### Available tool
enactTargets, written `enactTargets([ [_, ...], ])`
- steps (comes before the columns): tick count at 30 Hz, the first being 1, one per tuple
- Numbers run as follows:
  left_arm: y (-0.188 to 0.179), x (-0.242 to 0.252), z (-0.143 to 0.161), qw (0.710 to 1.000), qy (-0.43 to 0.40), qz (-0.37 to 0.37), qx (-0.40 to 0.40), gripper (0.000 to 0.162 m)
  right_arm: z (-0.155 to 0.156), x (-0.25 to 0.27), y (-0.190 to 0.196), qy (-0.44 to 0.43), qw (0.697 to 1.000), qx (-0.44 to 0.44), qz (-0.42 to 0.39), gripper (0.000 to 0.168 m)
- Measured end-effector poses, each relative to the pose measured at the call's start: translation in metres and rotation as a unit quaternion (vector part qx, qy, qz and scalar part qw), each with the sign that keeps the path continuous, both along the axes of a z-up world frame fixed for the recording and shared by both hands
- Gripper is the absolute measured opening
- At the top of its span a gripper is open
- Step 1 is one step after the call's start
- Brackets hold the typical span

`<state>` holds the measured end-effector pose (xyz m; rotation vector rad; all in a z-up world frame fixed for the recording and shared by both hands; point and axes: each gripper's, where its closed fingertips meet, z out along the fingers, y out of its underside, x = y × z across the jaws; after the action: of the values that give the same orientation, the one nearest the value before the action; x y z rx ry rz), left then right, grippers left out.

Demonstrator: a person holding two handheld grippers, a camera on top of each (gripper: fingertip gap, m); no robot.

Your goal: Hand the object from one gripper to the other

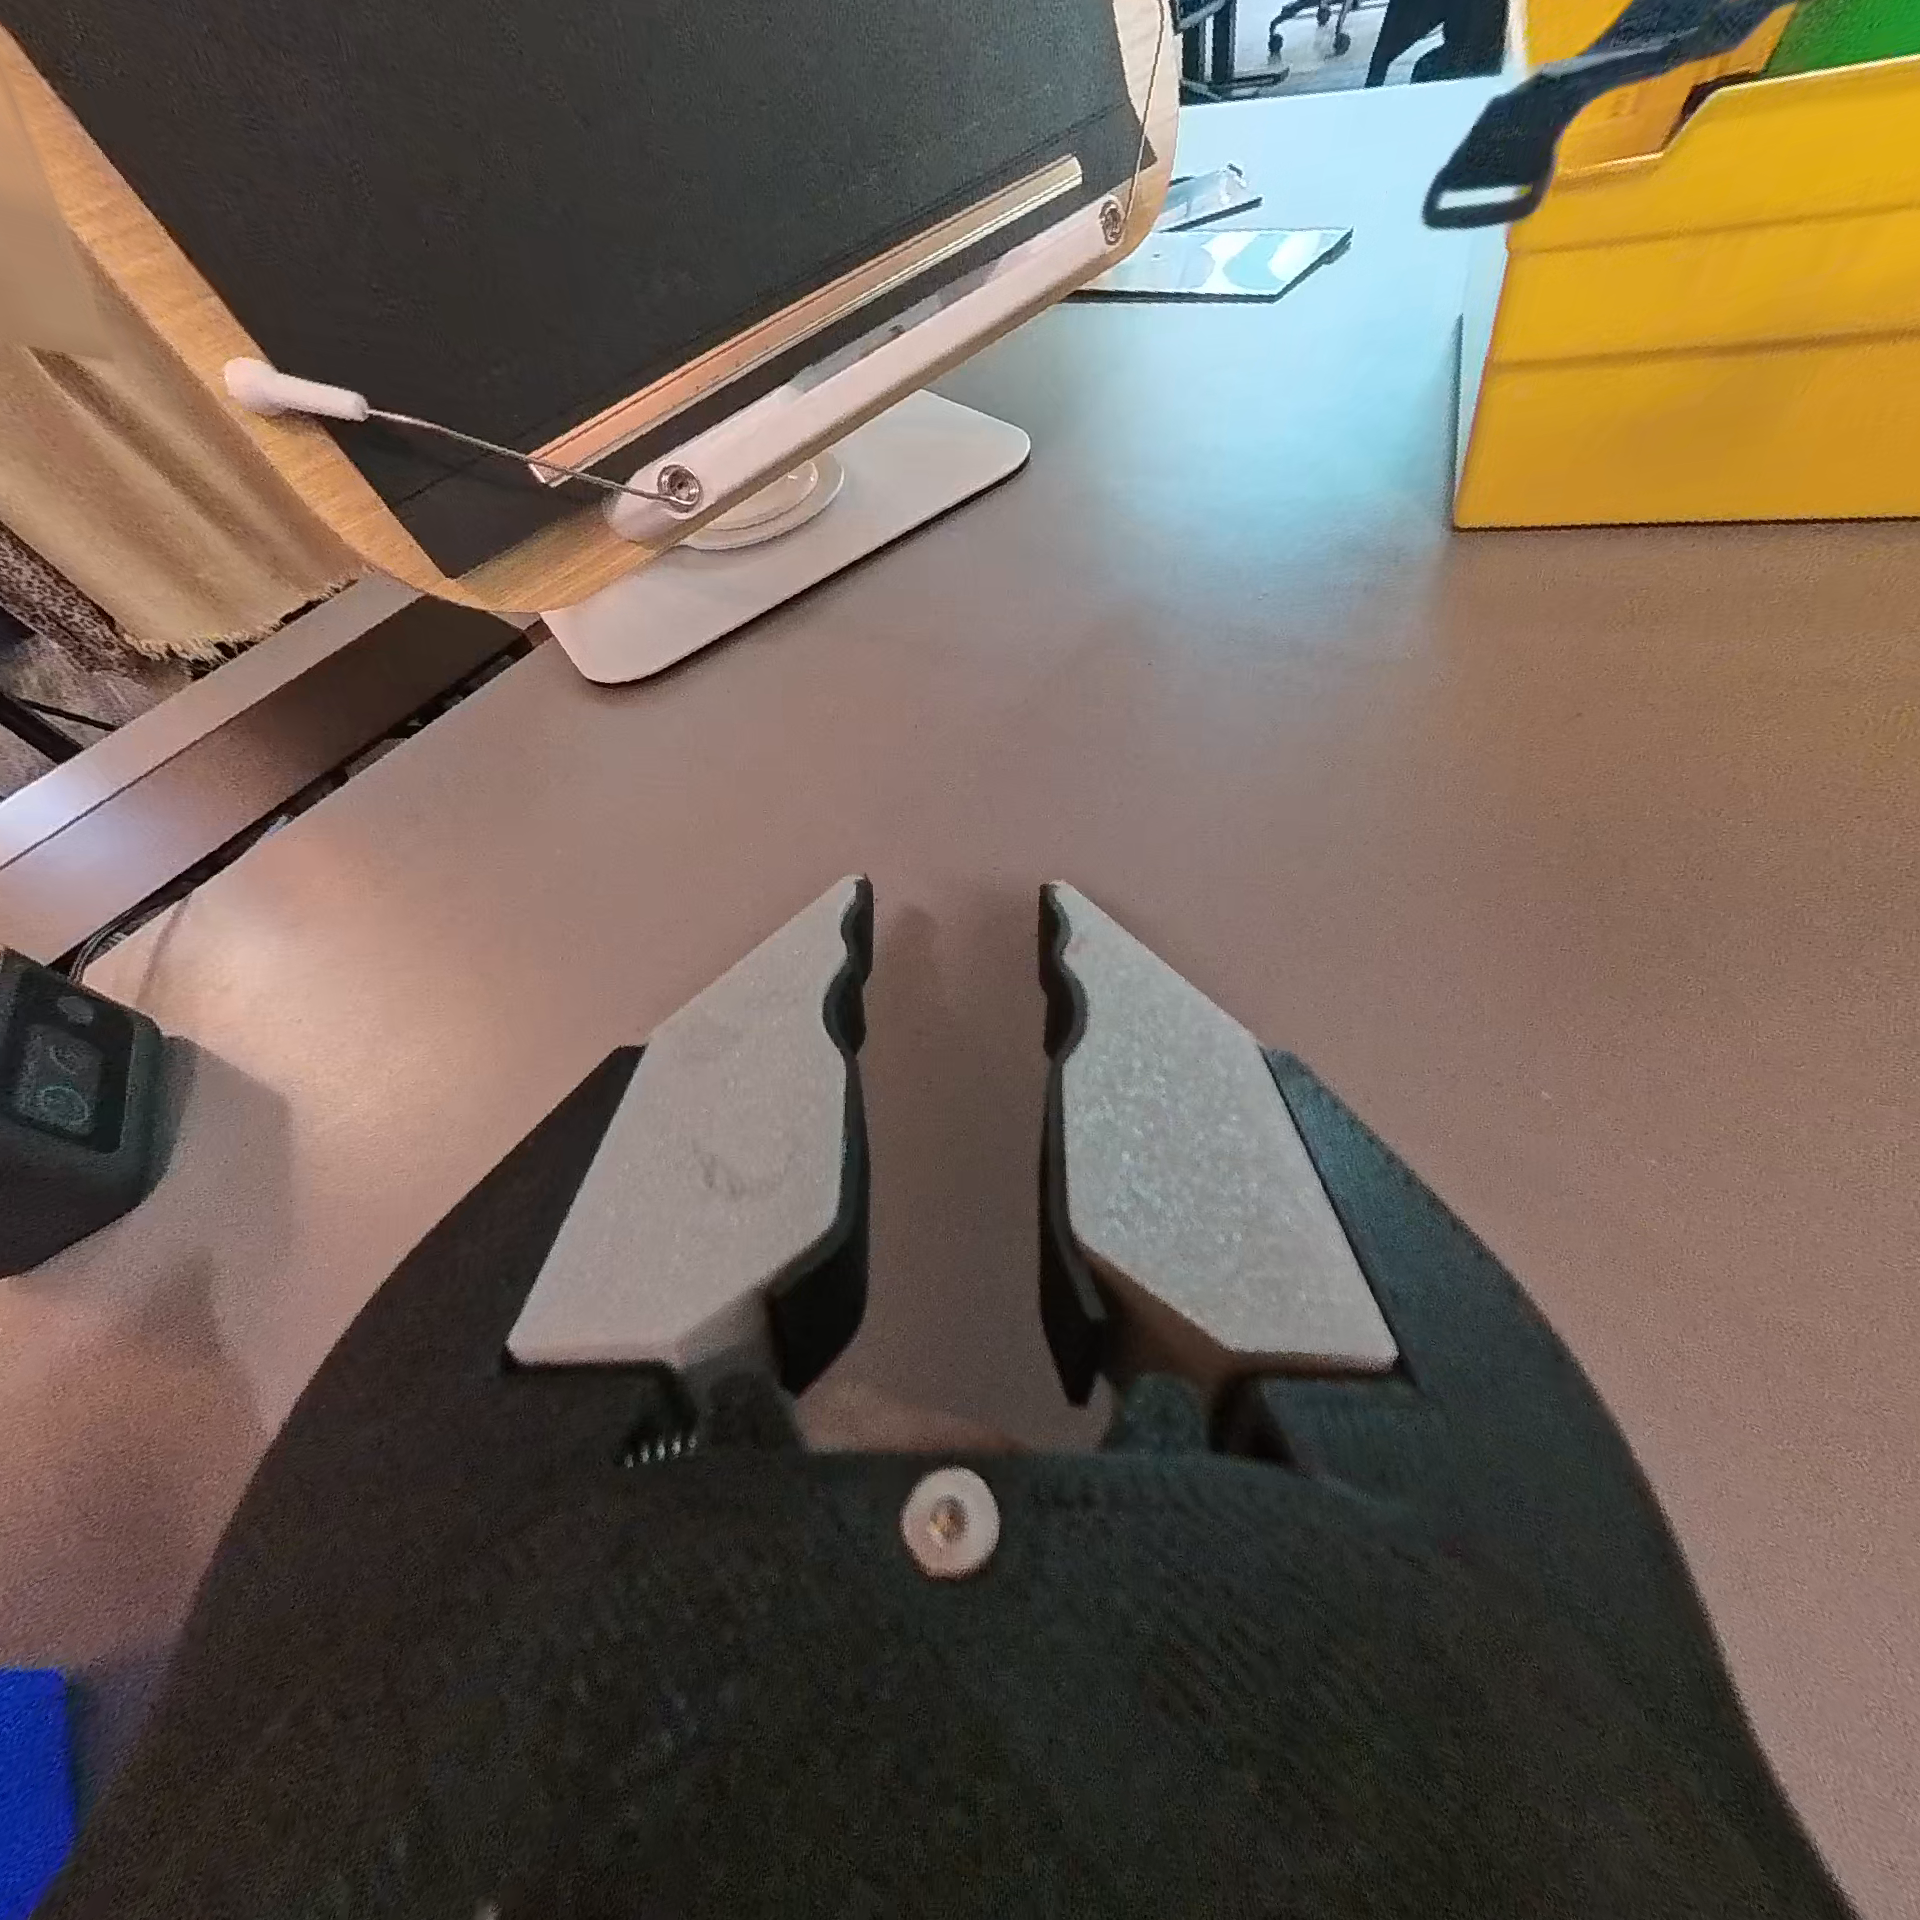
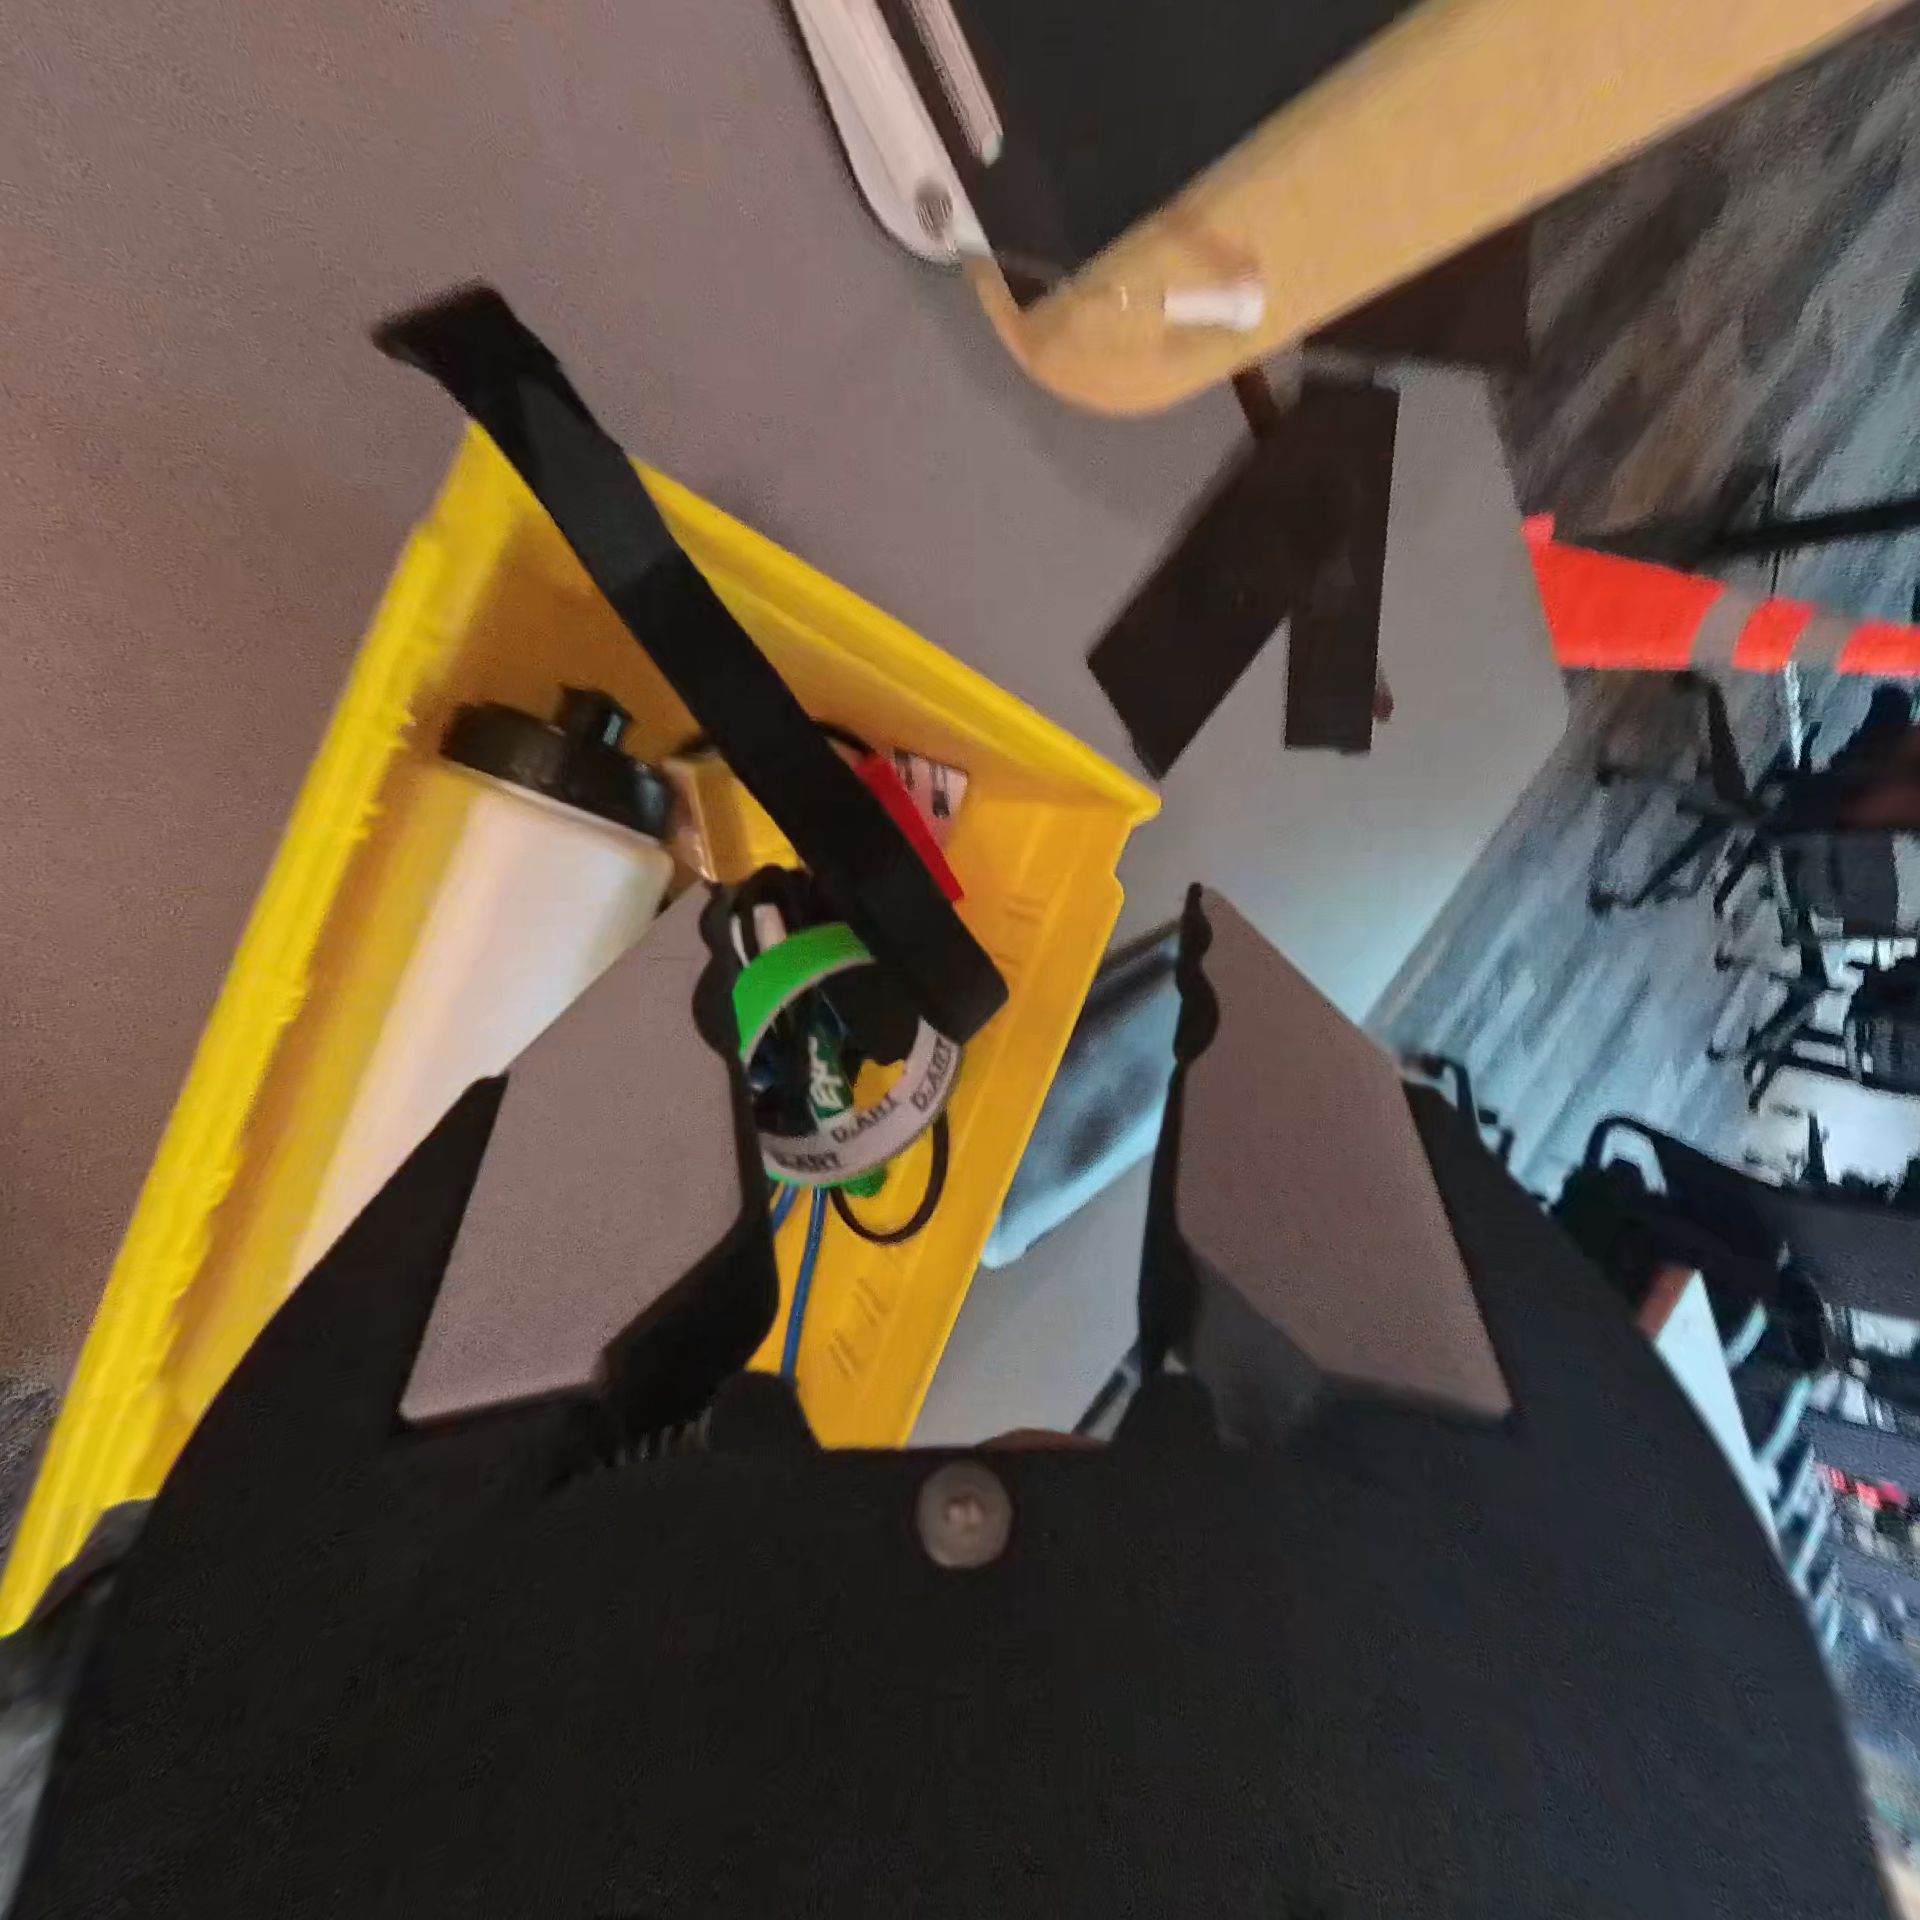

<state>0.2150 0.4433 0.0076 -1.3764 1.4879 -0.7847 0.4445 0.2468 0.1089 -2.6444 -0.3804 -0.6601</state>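
My left claw (image 1: 956, 904) is spread, its grey fingers (image 1: 727, 1143) with a clear gap between them and only bare brown table (image 1: 1247, 779) showing in that gap. Ahead of it the tabletop is open and flat. That room is bounded ahead and to the left by the white base of a screen stand (image 1: 831, 540), with the dark screen (image 1: 520, 208) tilted above it, and ahead and to the right by the wall of a yellow bin (image 1: 1683, 364). The table's edge (image 1: 208, 748) runs off to the left. A small black device (image 1: 73, 1101) sits close by my left finger's outer side, and a blue patch (image 1: 31, 1787) is cut off at the lower left corner. From here I see only the bin's outside and a black strap (image 1: 1496, 166) sticking out over its rim. My right claw (image 2: 956, 909), also spread wide and holding nothing, looks down into that bin (image 2: 1049, 883), though the picture is smeared. Inside lie a white bottle (image 2: 499, 956) with a black cap off beyond my left finger, a red piece (image 2: 914, 821) ahead, and a roll of green tape (image 2: 800, 977) with cords, seen between my fingers and close to the left one; I cannot tell whether it touches. The strap (image 2: 675, 592) crosses the bin slantwise above them. To the right the table ends, and the floor lies below with a red-and-white barrier tape (image 2: 1662, 613). The object is in neither claw.
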Motion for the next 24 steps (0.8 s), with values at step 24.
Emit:
enactTargets([
  [24,0.010,-0.002,0.011,0.999,-0.022,0.044,0.009,0.042,-0.087,-0.181,0.207,0.333,0.862,0.383,0.011,0.051],
])
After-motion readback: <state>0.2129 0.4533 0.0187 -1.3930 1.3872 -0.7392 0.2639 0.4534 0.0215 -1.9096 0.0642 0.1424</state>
